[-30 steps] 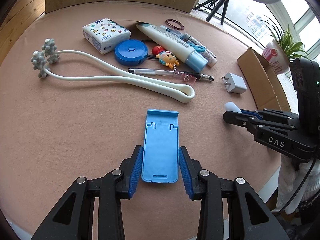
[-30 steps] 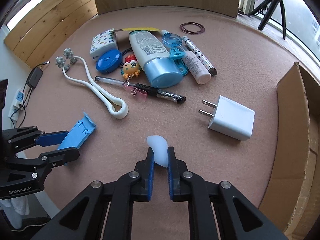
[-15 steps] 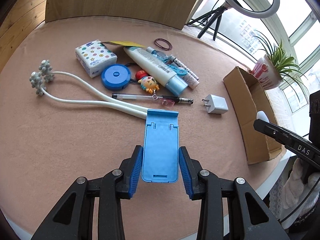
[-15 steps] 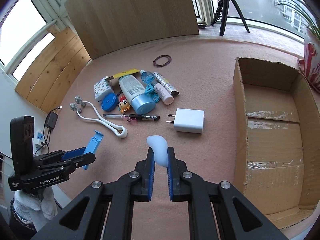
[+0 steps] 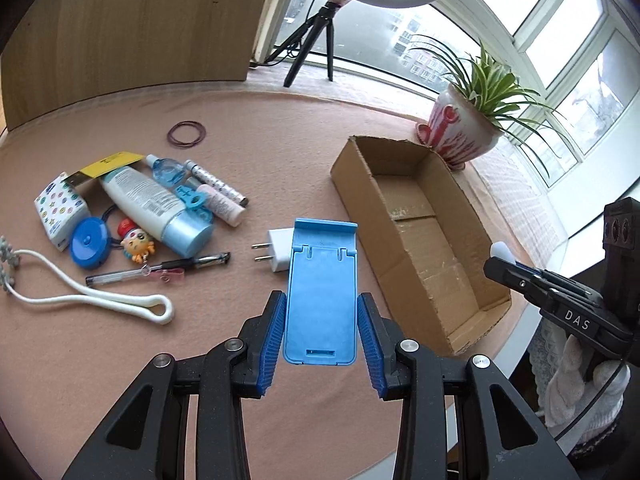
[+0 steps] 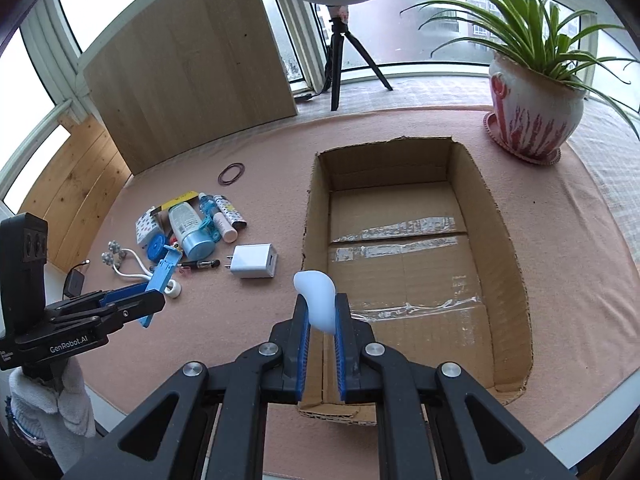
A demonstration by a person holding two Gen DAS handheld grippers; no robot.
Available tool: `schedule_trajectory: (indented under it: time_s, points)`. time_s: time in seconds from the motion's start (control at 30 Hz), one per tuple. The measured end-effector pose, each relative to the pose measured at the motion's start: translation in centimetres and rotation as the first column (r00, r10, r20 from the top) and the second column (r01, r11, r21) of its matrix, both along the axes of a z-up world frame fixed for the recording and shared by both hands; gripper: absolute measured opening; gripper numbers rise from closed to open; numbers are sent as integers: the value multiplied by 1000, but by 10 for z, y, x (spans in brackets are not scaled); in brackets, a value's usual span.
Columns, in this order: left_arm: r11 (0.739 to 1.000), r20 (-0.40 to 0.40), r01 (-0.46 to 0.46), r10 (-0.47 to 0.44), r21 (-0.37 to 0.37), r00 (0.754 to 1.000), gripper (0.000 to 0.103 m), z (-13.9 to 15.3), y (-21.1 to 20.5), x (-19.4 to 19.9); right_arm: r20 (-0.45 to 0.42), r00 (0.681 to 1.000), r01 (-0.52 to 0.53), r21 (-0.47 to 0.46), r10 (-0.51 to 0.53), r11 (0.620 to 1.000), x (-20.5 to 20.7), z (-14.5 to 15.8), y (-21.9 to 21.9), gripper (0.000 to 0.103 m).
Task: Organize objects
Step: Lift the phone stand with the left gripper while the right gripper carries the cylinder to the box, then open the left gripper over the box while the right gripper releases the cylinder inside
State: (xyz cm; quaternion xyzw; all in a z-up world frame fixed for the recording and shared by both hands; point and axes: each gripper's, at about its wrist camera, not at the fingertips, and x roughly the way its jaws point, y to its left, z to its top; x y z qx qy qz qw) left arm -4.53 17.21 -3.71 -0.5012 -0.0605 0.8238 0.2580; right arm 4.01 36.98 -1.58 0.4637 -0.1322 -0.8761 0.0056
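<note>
While the left wrist view looks down its own fingers, the left gripper [image 5: 322,334] is closed on the blue phone stand [image 5: 321,292] by its long edges, lifted flat above the pink table [image 5: 240,152], presumably for carrying to the cardboard box [image 5: 412,236], which sits just right of the white charger [image 5: 276,250]. Half a second ago the box lay at the frame's edge; now it is near centre, and the clutter has slid left. From the right wrist view, the right gripper [image 6: 320,334] pinches a small pale blue piece [image 6: 318,298] between nearly closed fingers, over the box's near left wall. Earlier the box sat off to the right.
</note>
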Motion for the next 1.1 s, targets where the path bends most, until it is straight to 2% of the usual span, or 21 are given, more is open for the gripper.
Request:
schedule_trajectory:
  time_s: [0.33, 0.63, 0.67, 0.7, 0.8, 0.83, 1.1]
  points:
    - [994, -34, 113, -112, 1, 993, 39, 13, 92, -16, 0, 997, 74, -20, -74, 997, 12, -5, 45, 10]
    - [987, -39, 159, -159, -1, 987, 40, 9, 130, -27, 11, 996, 88, -41, -88, 995, 9, -15, 61, 11]
    - [989, -45, 147, -147, -2, 988, 45, 9, 128, -27, 12, 996, 83, -41, -83, 996, 9, -16, 62, 11]
    - [991, -46, 134, -134, 0, 990, 55, 9, 127, -28, 12, 997, 73, -43, -72, 996, 8, -16, 61, 18]
    - [994, -57, 111, -111, -3, 992, 56, 11, 120, -31, 17, 998, 65, -29, -65, 997, 8, -17, 60, 52]
    - [995, -55, 101, -101, -1, 993, 56, 11, 116, -32, 11, 997, 77, -27, -76, 997, 9, -17, 61, 55]
    - [1000, -29, 26, -26, 2, 999, 56, 5, 75, -35, 20, 997, 70, -40, -69, 997, 5, -18, 52, 55]
